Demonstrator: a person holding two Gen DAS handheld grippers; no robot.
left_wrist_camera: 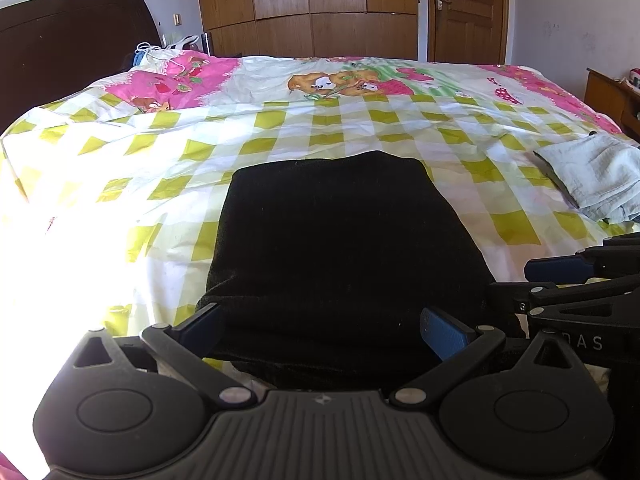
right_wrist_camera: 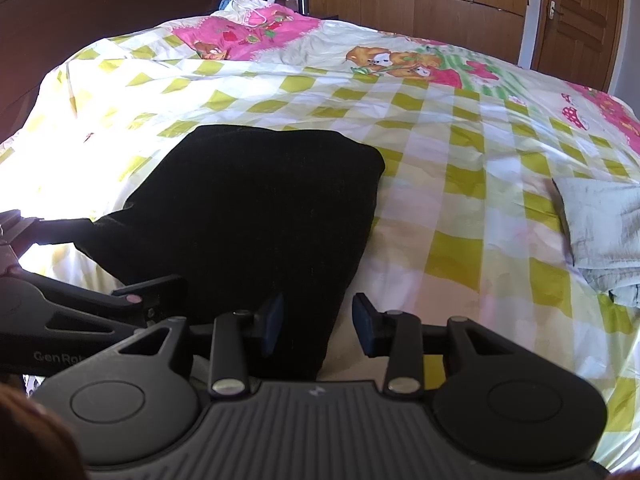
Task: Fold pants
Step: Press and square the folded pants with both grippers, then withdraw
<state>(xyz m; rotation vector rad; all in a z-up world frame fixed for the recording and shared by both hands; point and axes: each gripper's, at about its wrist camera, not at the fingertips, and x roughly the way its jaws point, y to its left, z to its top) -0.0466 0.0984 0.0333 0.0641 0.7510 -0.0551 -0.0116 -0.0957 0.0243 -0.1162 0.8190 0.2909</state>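
black soft knit pants (left_wrist_camera: 344, 248) folded into a thick pad, lying on checked yellow-green bedsheet (left_wrist_camera: 280, 136). left gripper (left_wrist_camera: 320, 330) spread wide, straddling near edge. right gripper (right_wrist_camera: 318, 330) part-open over near-right corner, pinching nothing. likely limp, light, grippy; best pinched through all layers at near edge.

Seen across a green-checked cartoon bedspread (left_wrist_camera: 320, 128): folded pale-blue garment (left_wrist_camera: 600, 176) at right, wooden wardrobe (left_wrist_camera: 308, 4) and door (left_wrist_camera: 466, 12) behind.
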